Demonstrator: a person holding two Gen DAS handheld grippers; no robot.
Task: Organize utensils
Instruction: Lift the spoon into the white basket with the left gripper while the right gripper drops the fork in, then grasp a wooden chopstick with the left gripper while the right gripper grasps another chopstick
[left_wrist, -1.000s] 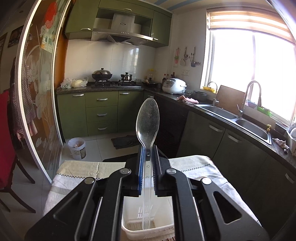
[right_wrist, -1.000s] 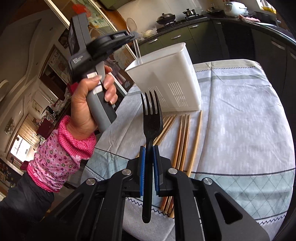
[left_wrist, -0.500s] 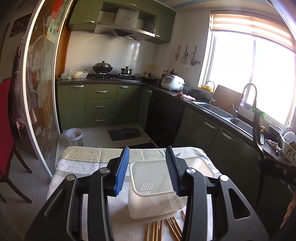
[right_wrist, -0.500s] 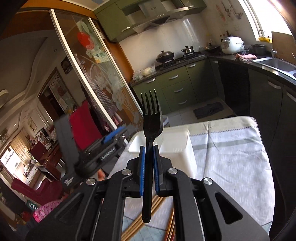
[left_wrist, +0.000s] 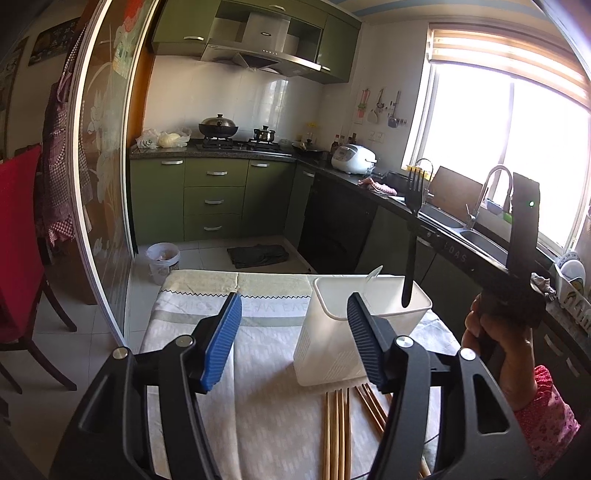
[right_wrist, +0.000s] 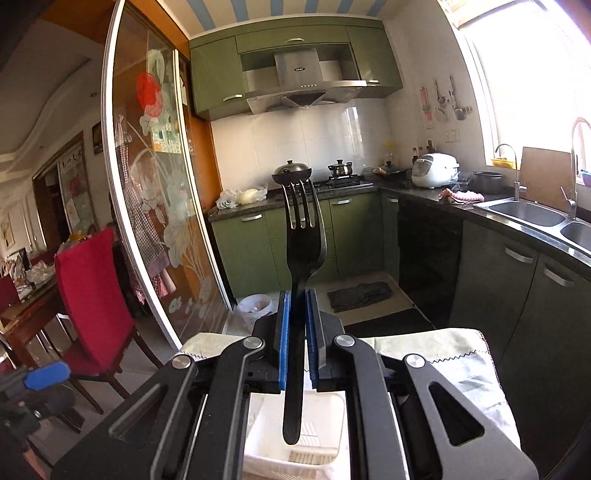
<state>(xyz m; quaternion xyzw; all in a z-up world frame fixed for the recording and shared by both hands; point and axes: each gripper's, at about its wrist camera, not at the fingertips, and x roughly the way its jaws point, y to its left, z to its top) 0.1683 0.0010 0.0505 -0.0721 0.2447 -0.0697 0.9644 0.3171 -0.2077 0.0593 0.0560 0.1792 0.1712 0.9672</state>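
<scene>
At the cloth-covered counter, the left gripper hangs with jaws spread wide and empty, short of the white utensil holder near the counter's far right corner. Wooden chopsticks lie just before the holder's near side. Above it, the right gripper has its jaws clamped on a black fork, tines up, handle tip over the holder's open mouth.

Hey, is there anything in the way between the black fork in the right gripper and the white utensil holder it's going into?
Nothing visible blocks it. The right gripper holds the black fork upright, handle tip down, at the open mouth of the white utensil holder. A clear spoon leans at the holder's far side, clear of the fork.
</scene>
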